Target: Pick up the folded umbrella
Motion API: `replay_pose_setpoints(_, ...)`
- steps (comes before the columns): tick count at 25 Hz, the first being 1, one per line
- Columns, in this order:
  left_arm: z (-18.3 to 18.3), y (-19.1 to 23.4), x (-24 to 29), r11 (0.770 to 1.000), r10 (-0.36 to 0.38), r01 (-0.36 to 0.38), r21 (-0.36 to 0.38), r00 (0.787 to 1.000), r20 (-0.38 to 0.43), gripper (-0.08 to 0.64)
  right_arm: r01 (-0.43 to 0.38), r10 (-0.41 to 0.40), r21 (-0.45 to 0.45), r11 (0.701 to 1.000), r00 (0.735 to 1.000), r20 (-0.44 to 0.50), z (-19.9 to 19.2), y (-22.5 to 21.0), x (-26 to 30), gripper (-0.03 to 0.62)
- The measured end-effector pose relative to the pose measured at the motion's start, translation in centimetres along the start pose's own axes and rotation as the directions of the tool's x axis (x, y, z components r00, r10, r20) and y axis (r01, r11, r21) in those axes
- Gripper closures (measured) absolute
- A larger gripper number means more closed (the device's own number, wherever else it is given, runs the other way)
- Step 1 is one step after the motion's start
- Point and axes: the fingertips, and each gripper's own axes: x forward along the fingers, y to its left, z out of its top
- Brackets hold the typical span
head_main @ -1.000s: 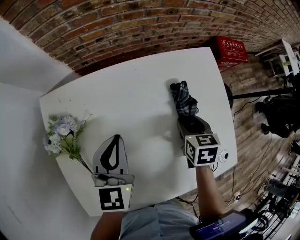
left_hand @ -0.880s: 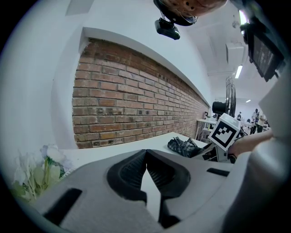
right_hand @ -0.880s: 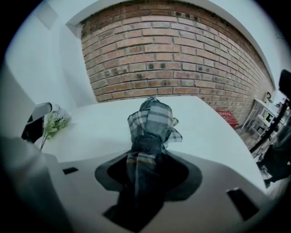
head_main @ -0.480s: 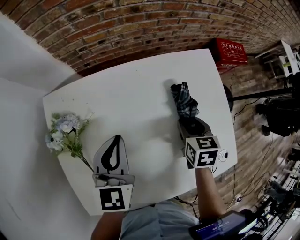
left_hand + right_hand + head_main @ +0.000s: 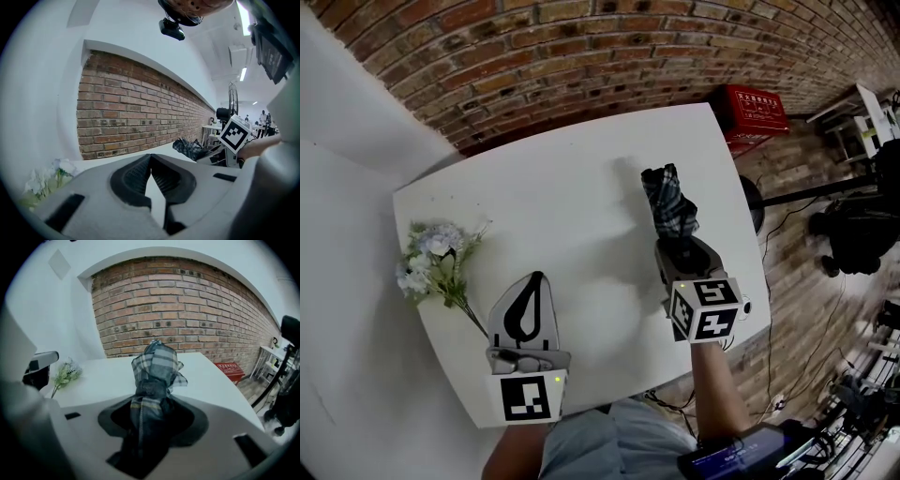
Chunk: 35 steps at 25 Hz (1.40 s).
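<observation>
The folded umbrella (image 5: 670,202) is a dark plaid bundle. It points away from me above the white table (image 5: 572,178), and its shadow falls on the tabletop to its left. My right gripper (image 5: 680,246) is shut on its near end. In the right gripper view the umbrella (image 5: 152,380) fills the gap between the jaws and sticks up past them. My left gripper (image 5: 531,277) hovers over the near left part of the table. Its black pads (image 5: 136,176) meet at the tips with nothing between them.
A bunch of pale flowers (image 5: 436,262) lies at the table's left edge. A red crate (image 5: 757,105) stands on the brick floor beyond the far right corner. Black stands and cables (image 5: 853,225) crowd the floor on the right. A brick wall runs behind the table.
My right gripper has risen a little with the umbrella in it, and the umbrella's shadow now lies apart from it on the table. The left gripper looks much the same.
</observation>
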Motion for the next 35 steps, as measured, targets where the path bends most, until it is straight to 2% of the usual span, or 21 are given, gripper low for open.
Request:
replay_pose_setpoints(18,3.8,-2.3,-5.4,0.998,0.038,-0.042,0.041,0.995,0.092,0.554,-0.034,0.04,-0.04,0.999,0.988,0.152,3.1,1.6,-7.2,0.405)
replay_pose_setpoints(27,6.1,-3.7,-8.2,0.996,0.05,-0.061,0.069,0.987,0.153,0.554,-0.042,0.055,-0.063,0.997,0.972,0.229,4.0,2.3,-11.2,0.403)
replay_pose_setpoints(35,8.5,-5.2,-10.9,0.99,0.052,-0.08,0.114,0.972,0.231,0.554,-0.045,0.064,-0.07,0.997,0.953,0.295,4.4,2.5,-15.1,0.403)
